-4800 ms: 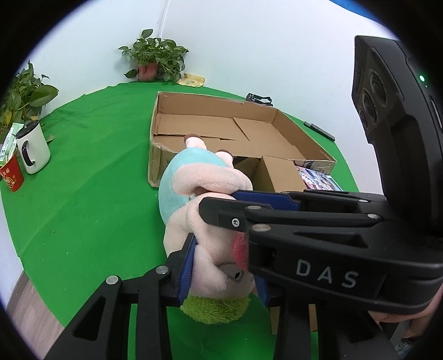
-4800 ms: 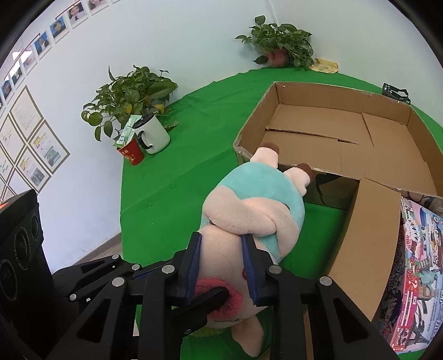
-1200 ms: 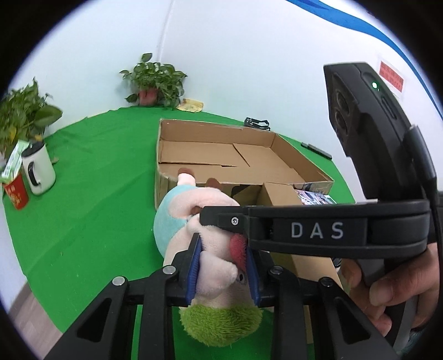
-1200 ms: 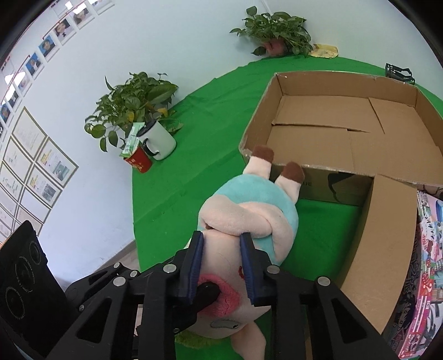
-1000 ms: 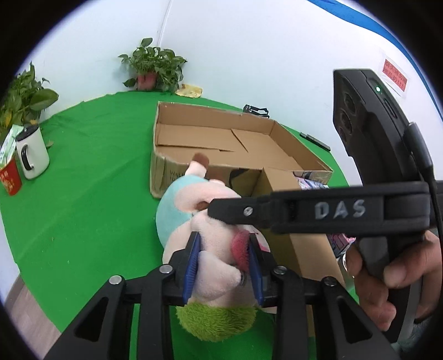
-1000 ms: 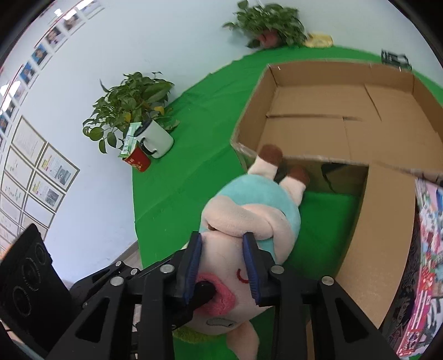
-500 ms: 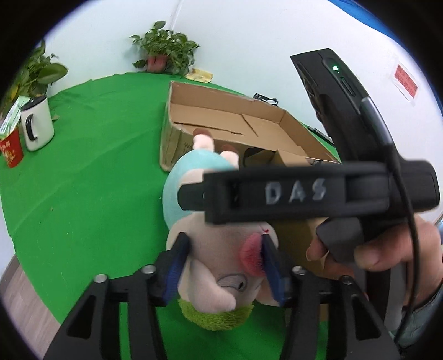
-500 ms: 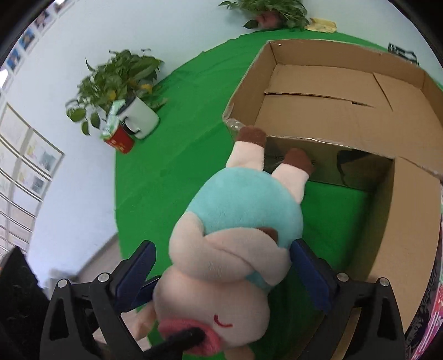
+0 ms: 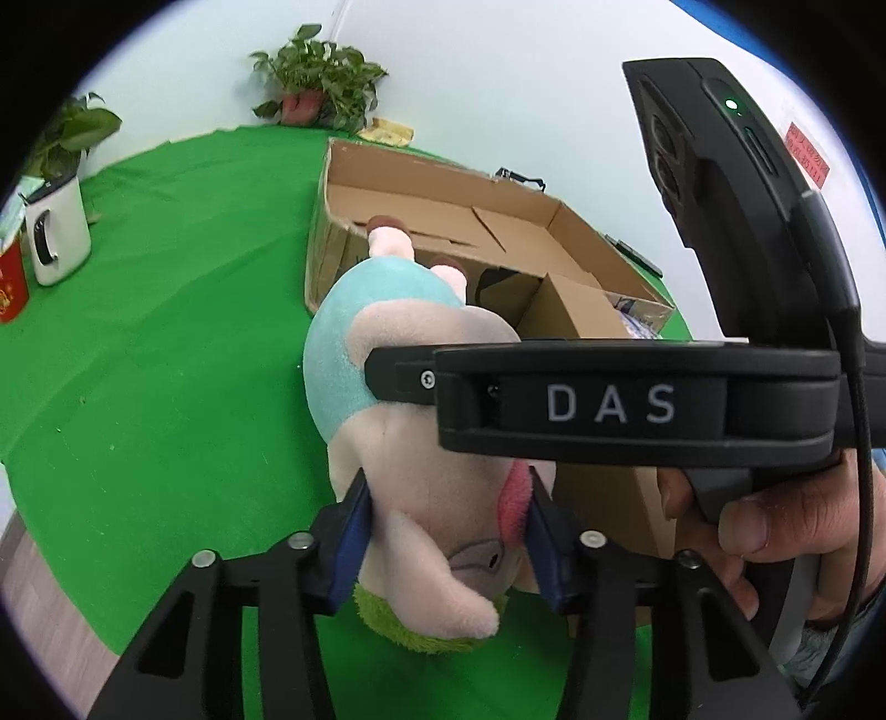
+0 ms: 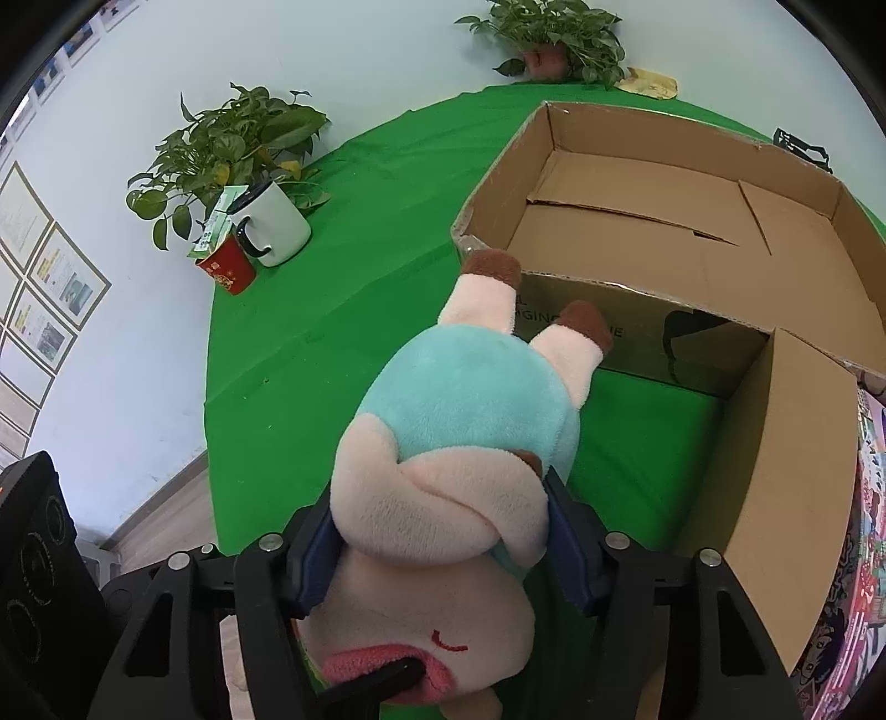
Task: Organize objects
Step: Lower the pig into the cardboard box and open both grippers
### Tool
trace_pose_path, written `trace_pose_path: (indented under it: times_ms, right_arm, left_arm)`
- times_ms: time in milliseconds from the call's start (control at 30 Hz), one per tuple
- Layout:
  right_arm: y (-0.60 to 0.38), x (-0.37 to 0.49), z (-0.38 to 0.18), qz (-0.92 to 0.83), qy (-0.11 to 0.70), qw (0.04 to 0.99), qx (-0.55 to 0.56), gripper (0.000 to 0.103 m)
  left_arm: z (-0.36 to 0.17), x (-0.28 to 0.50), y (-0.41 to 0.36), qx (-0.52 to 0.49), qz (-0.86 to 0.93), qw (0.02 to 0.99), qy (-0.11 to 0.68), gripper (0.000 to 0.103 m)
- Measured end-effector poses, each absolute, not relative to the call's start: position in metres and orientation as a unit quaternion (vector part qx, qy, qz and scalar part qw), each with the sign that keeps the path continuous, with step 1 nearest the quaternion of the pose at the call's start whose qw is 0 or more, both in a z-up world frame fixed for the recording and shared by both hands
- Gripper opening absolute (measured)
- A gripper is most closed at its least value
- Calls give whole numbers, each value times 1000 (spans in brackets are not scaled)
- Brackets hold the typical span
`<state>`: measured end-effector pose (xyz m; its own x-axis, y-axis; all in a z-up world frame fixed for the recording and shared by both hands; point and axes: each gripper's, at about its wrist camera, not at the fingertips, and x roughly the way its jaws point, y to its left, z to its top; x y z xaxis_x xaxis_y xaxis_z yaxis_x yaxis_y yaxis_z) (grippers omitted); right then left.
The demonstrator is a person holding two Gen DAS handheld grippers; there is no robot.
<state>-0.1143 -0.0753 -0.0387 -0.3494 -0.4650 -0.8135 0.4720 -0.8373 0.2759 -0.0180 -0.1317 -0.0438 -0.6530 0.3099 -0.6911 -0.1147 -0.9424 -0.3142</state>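
A pink plush pig in a teal shirt [image 10: 465, 437] is held head-down above the green table, its brown-tipped feet at the near wall of an open cardboard box [image 10: 653, 199]. My left gripper [image 9: 448, 531] is shut on the pig's head [image 9: 432, 498]. My right gripper [image 10: 443, 531] has its jaws spread wide on either side of the pig's folded arms and is open; its black body crosses the left wrist view [image 9: 609, 410]. The box [image 9: 443, 221] looks empty inside.
A white mug [image 10: 277, 224] and a red cup [image 10: 227, 268] stand by a potted plant [image 10: 221, 144] at the table's left edge. Another plant [image 10: 554, 33] is at the back. A colourful printed box [image 10: 853, 554] lies on the right, beside the box's flap [image 10: 775, 476].
My right gripper opened from its grip on the pig and now straddles it. My left gripper's jaws spread a little but still hold the head. The pig has moved closer to the box.
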Motion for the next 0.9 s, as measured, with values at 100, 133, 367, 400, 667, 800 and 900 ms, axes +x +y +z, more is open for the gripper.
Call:
trace_pose_path:
  times_ms: [100, 133, 367, 400, 667, 800, 900]
  right_arm:
    - [-75, -108, -27, -832, 0, 289, 474, 59]
    - [-71, -106, -19, -836, -4, 291, 466, 59]
    - [-50, -118, 49, -871, -12, 289, 398, 59]
    - [-48, -124, 58, -874, -11, 287, 392, 60]
    - [-44, -210, 110, -889, 8, 272, 367, 61]
    - [-51, -259, 110, -883, 12, 270, 384, 61]
    - [-59, -293, 97, -876, 10, 272, 399, 61]
  left_arm:
    - [-31, -12, -130, -377, 912, 114, -111, 44]
    - [-26, -9, -129, -369, 916, 112, -106, 44]
    - [29, -28, -122, -301, 942, 129, -77, 44]
    - [37, -37, -122, -293, 944, 133, -73, 44]
    - [67, -123, -128, -277, 947, 143, -84, 44]
    - [56, -168, -138, -298, 939, 140, -102, 44]
    - [45, -198, -144, -318, 932, 133, -114, 45]
